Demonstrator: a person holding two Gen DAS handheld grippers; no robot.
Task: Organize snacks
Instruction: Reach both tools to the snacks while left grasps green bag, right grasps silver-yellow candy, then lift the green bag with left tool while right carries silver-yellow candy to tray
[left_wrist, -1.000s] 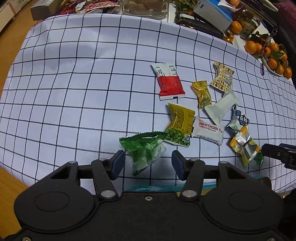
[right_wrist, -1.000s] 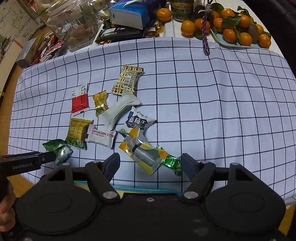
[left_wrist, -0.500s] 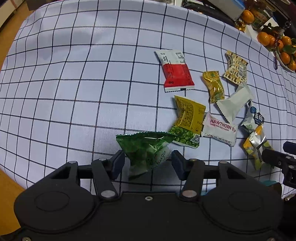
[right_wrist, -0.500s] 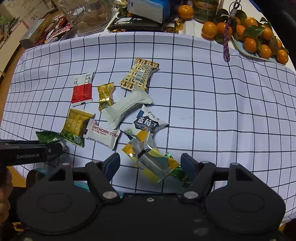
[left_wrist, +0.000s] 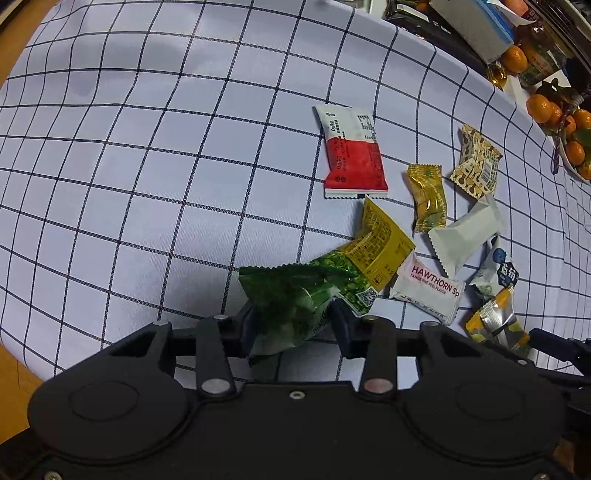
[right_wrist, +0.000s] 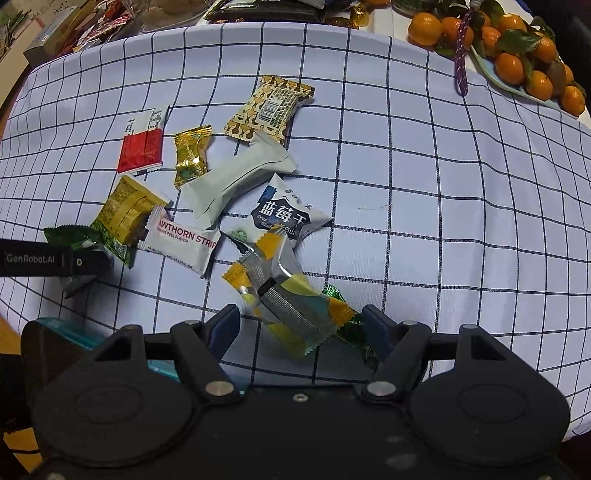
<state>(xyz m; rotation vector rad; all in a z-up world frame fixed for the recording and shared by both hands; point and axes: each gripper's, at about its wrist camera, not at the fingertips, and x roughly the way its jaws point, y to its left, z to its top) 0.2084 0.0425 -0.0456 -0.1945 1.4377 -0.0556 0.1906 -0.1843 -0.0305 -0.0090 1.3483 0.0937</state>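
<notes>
- Left wrist view: the left tongs (left_wrist: 293, 325) have just been closing and now pinch the green packet (left_wrist: 295, 295) near the surface's (left_wrist: 147, 147) near edge; the other snacks lie loose.
- Right wrist view: the right tongs (right_wrist: 301, 326) stand spread around the yellow-and-silver packet (right_wrist: 286, 295), not gripping; sorting has barely begun.

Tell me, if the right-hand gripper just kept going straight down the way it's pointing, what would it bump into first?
Most likely the yellow-and-silver snack packet, which lies between the open fingers of the right gripper. A green wrapper peeks out beneath it, with the checked tablecloth below. How much gap remains is hard to judge.
</notes>
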